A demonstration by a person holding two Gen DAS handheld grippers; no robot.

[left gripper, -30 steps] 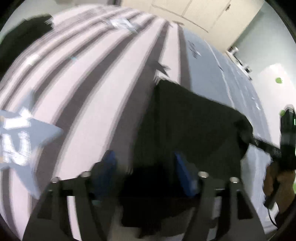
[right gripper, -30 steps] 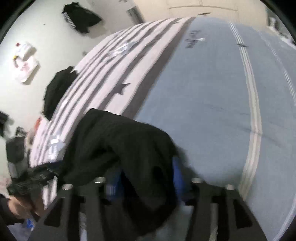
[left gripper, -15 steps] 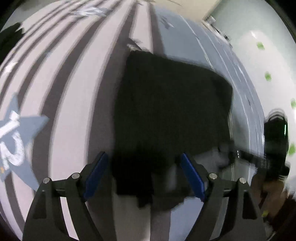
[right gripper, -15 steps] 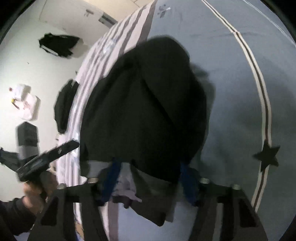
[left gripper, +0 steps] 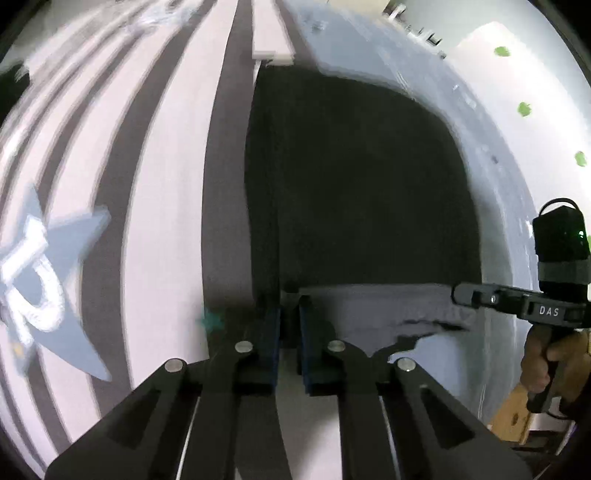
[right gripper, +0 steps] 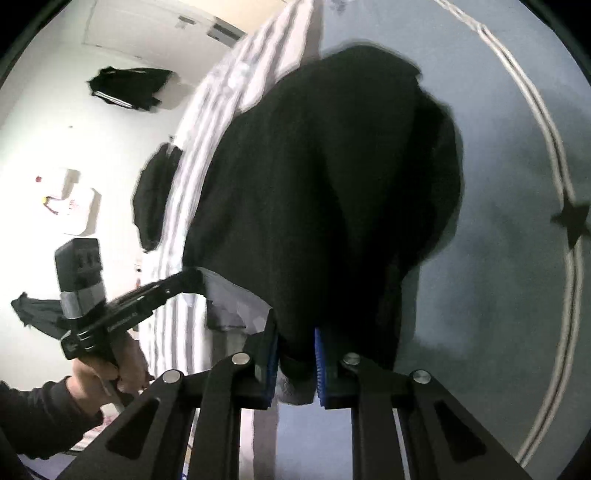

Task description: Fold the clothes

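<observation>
Black garment [left gripper: 354, 184] lies spread at frame centre on the striped bedspread [left gripper: 159, 192]. Left gripper [left gripper: 290, 325], at lower centre, has jaws closing on the garment's near hem. Right gripper [right gripper: 295, 354], also at lower centre, is closing with bunched hem fabric pinched between its blue pads [right gripper: 320, 365].

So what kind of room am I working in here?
Most likely a bedroom. The black garment lies on a wide bed with a striped, star-printed cover, other dark clothes lie on the pale floor beside it, and what looks like a closet door stands behind.
</observation>
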